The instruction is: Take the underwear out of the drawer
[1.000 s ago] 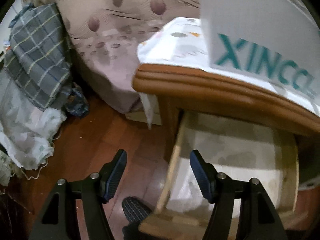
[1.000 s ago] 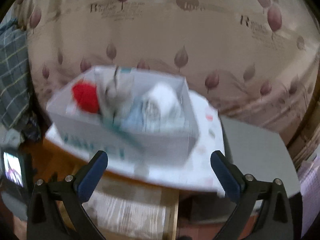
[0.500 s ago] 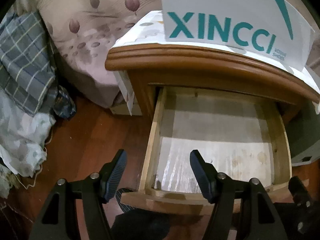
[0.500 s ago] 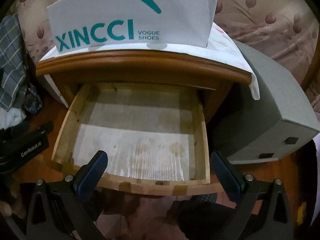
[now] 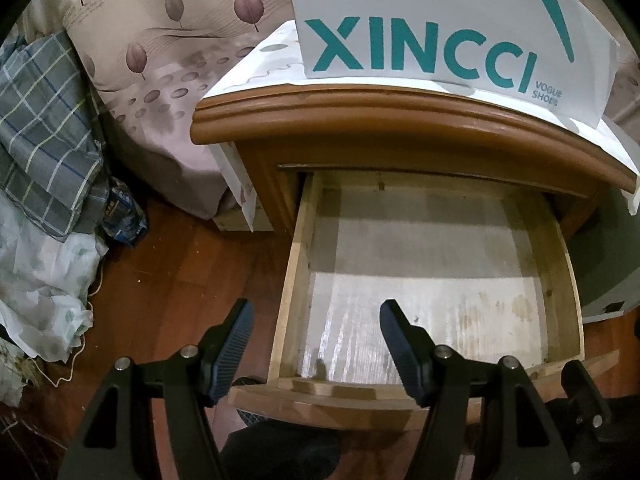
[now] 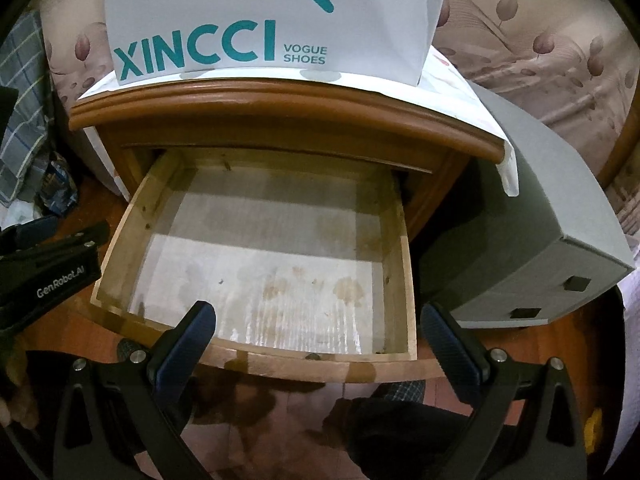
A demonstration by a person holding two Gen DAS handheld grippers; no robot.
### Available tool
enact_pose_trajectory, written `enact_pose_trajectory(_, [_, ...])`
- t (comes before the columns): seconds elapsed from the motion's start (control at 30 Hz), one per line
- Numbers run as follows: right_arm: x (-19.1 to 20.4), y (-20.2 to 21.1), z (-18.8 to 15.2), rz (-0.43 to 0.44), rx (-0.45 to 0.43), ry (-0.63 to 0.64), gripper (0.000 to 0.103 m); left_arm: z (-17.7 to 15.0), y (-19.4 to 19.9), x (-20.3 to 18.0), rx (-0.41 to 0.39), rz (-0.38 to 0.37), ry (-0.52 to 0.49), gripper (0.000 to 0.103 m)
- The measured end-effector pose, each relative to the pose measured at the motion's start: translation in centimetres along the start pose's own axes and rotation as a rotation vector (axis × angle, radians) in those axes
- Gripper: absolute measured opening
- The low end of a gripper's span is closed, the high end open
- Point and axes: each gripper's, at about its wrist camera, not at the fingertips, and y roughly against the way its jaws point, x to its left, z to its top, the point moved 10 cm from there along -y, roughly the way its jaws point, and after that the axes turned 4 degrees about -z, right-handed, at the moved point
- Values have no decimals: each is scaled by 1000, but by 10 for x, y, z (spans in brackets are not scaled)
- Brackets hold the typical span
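The wooden drawer (image 5: 297, 280) (image 6: 405, 276) of the bedside cabinet (image 5: 400, 120) (image 6: 280, 100) is pulled out. Its pale, stained bottom is bare, and no garment shows inside. My left gripper (image 5: 316, 314) hangs open over the drawer's front left corner, one finger outside the left wall and one above the bottom, with nothing between them. My right gripper (image 6: 318, 314) stands open and wide above the drawer's front edge, also with nothing in it. In the right wrist view the left gripper's black body (image 6: 52, 276) sits at the drawer's left.
A white XINCCI shoebox (image 5: 440, 28) (image 6: 272, 24) stands on the cabinet top. A grey box (image 6: 540, 240) sits on the floor right of the cabinet. Plaid cloth (image 5: 44, 128) and bedding (image 5: 44, 280) are piled at the left. A leaf-patterned bed cover (image 5: 160, 60) lies behind.
The right wrist view dropped from the shoebox's open top down to the open drawer. The left wrist view shifted to the right, bringing the whole drawer into sight. Both grippers kept their spread.
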Motion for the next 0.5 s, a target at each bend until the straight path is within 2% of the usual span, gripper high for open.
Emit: enact_pose_trajectory(0.5, [0,-3,-4,1,8,4,101,-3,-3,-9,12,-6,-29,67])
